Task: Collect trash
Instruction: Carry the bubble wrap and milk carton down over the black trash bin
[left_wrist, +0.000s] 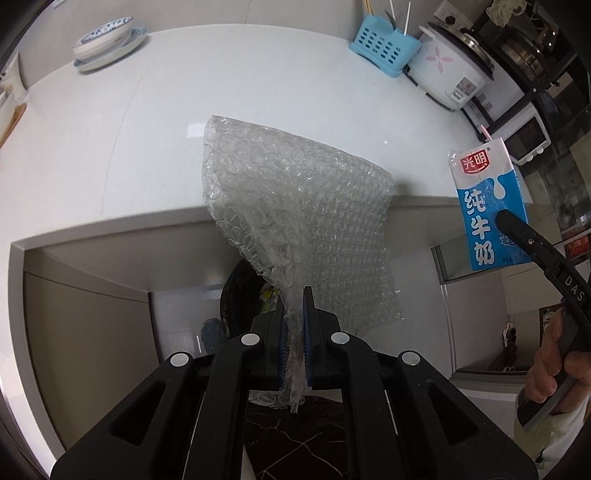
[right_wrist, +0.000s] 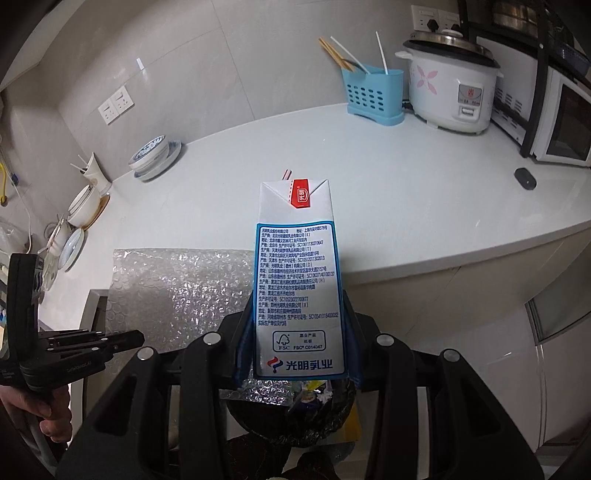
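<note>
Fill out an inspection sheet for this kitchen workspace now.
Surface: white counter, mostly bare.
Job's things: bubble wrap and milk carton, both lifted; bin below holds trash.
Clutter: stacked bowls, blue utensil holder, rice cooker, small dark object.
Grippers: left hand-held gripper shut on bubble wrap; right hand-held gripper shut on milk carton.
Cables: nothing seen.
Surroundings: microwave, wall sockets.
</note>
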